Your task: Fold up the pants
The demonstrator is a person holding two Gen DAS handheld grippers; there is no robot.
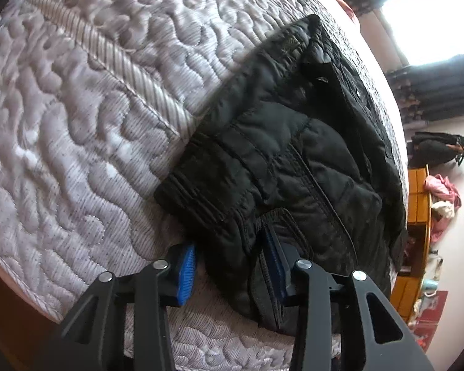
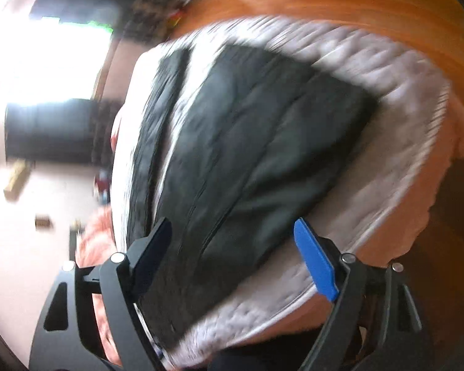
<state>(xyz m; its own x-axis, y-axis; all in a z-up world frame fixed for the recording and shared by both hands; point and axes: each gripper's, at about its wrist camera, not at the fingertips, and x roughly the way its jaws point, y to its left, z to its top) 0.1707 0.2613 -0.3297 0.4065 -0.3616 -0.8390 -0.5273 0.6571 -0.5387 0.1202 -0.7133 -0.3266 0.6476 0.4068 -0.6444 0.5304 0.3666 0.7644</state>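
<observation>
The left gripper (image 1: 232, 266), jaws apart, straddles a cuff of the black quilted pants (image 1: 294, 154) lying folded on the quilted mattress (image 1: 92, 123), while the right gripper (image 2: 235, 256) hangs spread wide above the same pants (image 2: 247, 142), blurred.

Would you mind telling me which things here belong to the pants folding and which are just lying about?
Part of the job:
black pants
quilted mattress they lie on
left gripper, straddling a pants edge
right gripper, open above the pants

Lying about:
dark bag
pink clothes
wooden shelf
</observation>
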